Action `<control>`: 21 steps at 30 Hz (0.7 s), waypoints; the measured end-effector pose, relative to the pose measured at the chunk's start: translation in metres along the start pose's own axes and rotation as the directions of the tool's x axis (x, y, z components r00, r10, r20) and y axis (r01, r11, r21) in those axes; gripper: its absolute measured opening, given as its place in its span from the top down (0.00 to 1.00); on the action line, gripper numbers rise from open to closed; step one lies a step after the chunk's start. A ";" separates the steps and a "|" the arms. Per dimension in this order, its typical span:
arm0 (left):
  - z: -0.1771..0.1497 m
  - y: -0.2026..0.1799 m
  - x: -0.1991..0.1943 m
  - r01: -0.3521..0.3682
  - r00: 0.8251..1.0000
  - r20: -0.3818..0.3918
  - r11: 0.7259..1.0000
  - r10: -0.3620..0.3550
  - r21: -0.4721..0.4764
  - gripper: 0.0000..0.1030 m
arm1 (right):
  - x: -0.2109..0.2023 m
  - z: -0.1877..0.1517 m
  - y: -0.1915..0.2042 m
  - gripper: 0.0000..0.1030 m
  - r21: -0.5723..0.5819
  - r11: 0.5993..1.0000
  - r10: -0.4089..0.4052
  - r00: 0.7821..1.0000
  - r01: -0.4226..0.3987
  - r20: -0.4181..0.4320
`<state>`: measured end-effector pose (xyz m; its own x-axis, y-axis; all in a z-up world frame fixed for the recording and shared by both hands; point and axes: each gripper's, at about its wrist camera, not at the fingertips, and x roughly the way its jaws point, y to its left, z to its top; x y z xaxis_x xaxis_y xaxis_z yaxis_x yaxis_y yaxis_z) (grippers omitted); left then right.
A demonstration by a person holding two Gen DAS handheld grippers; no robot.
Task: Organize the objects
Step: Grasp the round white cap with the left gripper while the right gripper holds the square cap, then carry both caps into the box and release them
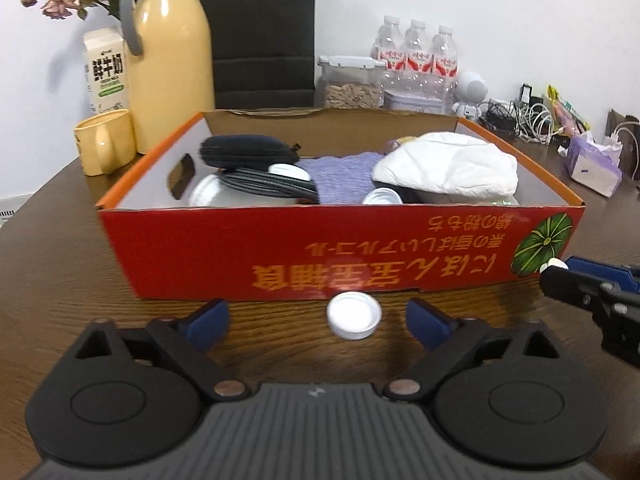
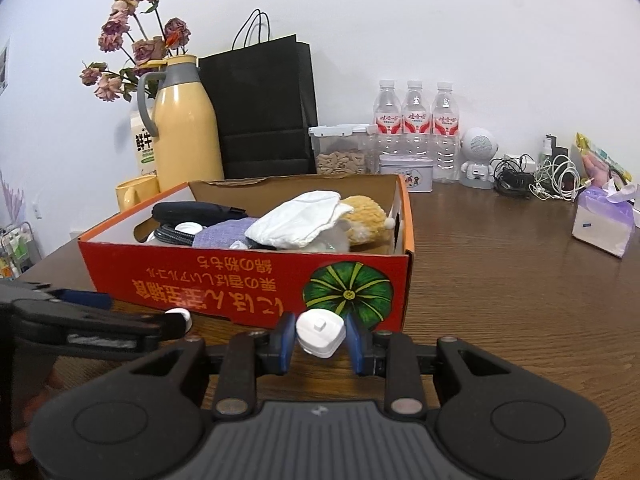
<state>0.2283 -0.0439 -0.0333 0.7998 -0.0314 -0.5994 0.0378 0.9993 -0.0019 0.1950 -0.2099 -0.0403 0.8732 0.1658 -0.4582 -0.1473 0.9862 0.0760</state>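
Right wrist: R tool (image 2: 320,340) grips white plug (image 2: 320,333), prong up | L tool (image 1: 316,320) released, straddles flat cap (image 1: 353,315)

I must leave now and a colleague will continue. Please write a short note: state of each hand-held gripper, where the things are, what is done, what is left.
Left hand-held gripper: open, empty, the white cap on the table between its fingers.
Right hand-held gripper: shut on the white charger plug, in front of the red box.
Done: cloths, cable, pouch, caps already in the box.
Left: box the plug, then the cap.
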 end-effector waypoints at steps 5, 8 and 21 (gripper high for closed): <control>0.002 -0.007 0.005 -0.002 1.000 -0.011 1.000 0.002 -0.012 0.36 | 0.000 0.000 0.003 0.74 -0.014 1.000 0.011 1.000 -0.011 -0.003; 0.001 -0.011 0.005 -0.001 1.000 -0.010 1.000 0.001 0.007 0.71 | 0.000 0.000 0.004 0.75 -0.016 1.000 0.014 1.000 -0.014 -0.003; -0.001 -0.006 -0.013 0.054 0.998 0.045 0.999 -0.053 -0.006 0.72 | -0.001 0.000 0.005 0.75 -0.022 1.000 0.019 1.000 -0.019 0.005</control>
<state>0.2172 -0.0500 -0.0267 0.8229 -0.0855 -0.5617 0.0768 0.9963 -0.0392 0.1930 -0.2052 -0.0397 0.8727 0.1845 -0.4521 -0.1740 0.9826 0.0652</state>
